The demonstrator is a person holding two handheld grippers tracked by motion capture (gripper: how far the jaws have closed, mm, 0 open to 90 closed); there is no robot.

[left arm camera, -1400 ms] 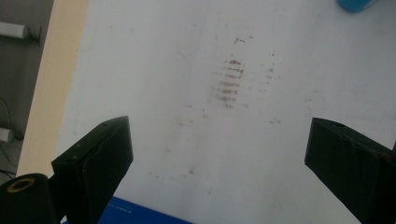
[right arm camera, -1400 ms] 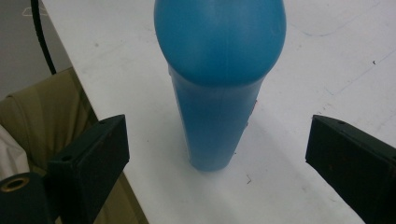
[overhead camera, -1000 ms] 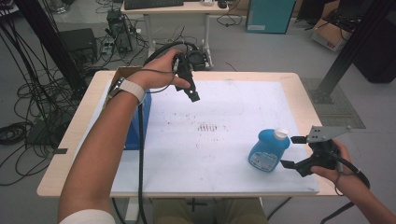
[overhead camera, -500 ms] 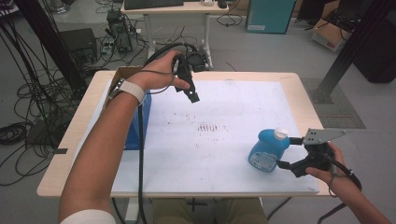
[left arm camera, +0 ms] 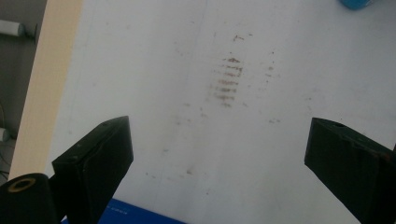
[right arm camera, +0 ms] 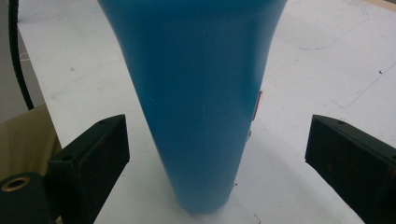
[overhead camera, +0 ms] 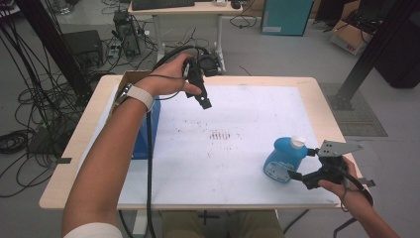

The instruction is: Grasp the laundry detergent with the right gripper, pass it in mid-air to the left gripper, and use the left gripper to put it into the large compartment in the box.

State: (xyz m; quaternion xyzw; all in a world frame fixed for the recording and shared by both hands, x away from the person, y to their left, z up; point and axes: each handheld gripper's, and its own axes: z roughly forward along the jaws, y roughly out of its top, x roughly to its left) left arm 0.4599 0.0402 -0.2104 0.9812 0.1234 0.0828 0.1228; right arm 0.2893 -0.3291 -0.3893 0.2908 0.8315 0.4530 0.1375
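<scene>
the white sheet (overhead camera: 237, 148) is lying bare across the middle of the frame, giving open passage between both sides of the desk (overhead camera: 74, 163). at the left, a blue box (overhead camera: 151, 131) is standing in the way by the forearm. at the lower right, the blue bottle (overhead camera: 283, 159) is blocking the right hand-held gripper (overhead camera: 301, 163), sitting between its wide-apart jaws with room either side. the left hand-held gripper (overhead camera: 204, 101) is hovering over bare sheet.

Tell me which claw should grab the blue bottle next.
Right. The right claw is open with its jaws either side of the blue bottle, which stands between them in the right gripper view. The left claw is held open above the far side of the table, well away from it.
</scene>
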